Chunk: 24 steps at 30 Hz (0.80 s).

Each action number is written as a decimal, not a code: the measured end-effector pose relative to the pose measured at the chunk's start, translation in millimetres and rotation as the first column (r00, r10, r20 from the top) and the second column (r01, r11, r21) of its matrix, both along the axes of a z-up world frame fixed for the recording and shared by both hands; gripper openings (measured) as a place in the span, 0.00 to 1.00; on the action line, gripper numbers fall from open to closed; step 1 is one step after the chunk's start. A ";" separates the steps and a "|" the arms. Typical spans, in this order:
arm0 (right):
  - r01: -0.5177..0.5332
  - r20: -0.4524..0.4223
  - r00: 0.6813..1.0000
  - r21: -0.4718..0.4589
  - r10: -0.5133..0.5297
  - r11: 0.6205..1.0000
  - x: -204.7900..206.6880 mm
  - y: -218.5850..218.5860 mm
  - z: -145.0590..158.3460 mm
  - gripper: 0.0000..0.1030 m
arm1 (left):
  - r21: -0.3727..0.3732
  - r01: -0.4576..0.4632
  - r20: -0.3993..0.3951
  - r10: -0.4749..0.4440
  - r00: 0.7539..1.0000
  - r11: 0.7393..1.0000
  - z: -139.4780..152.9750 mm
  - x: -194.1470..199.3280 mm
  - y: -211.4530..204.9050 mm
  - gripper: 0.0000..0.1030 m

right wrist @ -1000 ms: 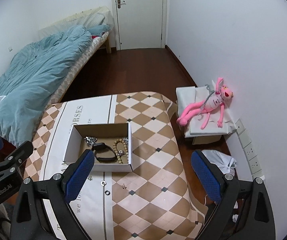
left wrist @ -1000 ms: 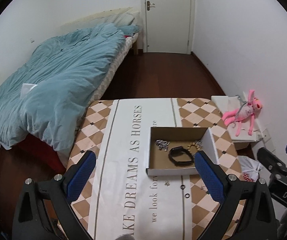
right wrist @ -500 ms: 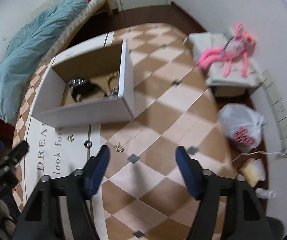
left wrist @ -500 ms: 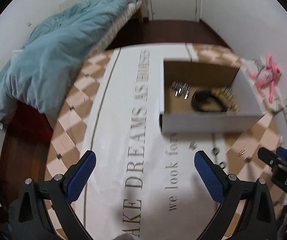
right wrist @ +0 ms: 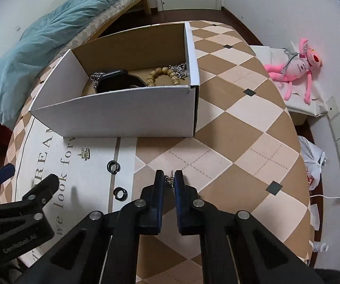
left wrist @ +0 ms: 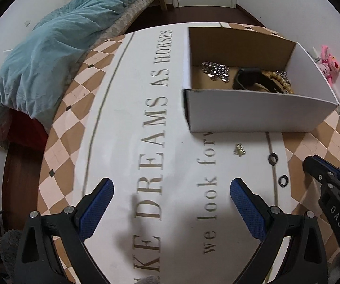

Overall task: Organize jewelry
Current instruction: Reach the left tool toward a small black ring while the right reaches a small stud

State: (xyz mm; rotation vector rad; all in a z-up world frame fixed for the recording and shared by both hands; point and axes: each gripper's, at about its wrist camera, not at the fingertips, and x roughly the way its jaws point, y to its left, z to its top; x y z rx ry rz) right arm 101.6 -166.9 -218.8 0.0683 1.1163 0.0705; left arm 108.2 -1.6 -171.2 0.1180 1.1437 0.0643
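Earring point(right wrist: 169, 179): small metal piece on the table point(right wrist: 231, 127), at 6 o'clock of the cardboard box point(right wrist: 132, 113)
Right tool point(right wrist: 169, 180): pads clamped on the earring
Left tool point(left wrist: 171, 193): pads wide apart, holding nothing

Both handheld grippers have descended toward the checkered tablecloth point(right wrist: 240, 127). The black right gripper with blue pads point(right wrist: 169, 177), wide open a second ago, has narrowed its jaws around a small silver earring point(right wrist: 170, 179) near the front edge. The black left gripper with blue pads point(left wrist: 171, 187) now hangs low over the white lettered strip point(left wrist: 146, 142), its jaws unchanged.
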 end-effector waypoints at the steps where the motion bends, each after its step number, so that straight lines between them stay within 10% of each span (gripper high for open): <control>1: 0.009 0.003 1.000 0.014 -0.009 1.000 -2.5 -3.9 1.6 0.09 | -0.007 0.008 0.000 -0.008 1.000 1.000 0.0 -1.3 -4.5 0.98; 11: 0.131 0.018 0.991 0.024 -0.131 0.991 -23.5 -59.0 21.5 0.09 | -0.118 0.126 0.015 -0.125 0.992 0.985 -2.9 -13.9 -63.2 0.97; 24: 0.179 0.023 0.983 0.023 -0.179 0.984 -28.2 -82.7 23.1 0.09 | -0.131 0.173 0.008 -0.173 0.985 0.976 -12.9 -5.0 -89.8 0.25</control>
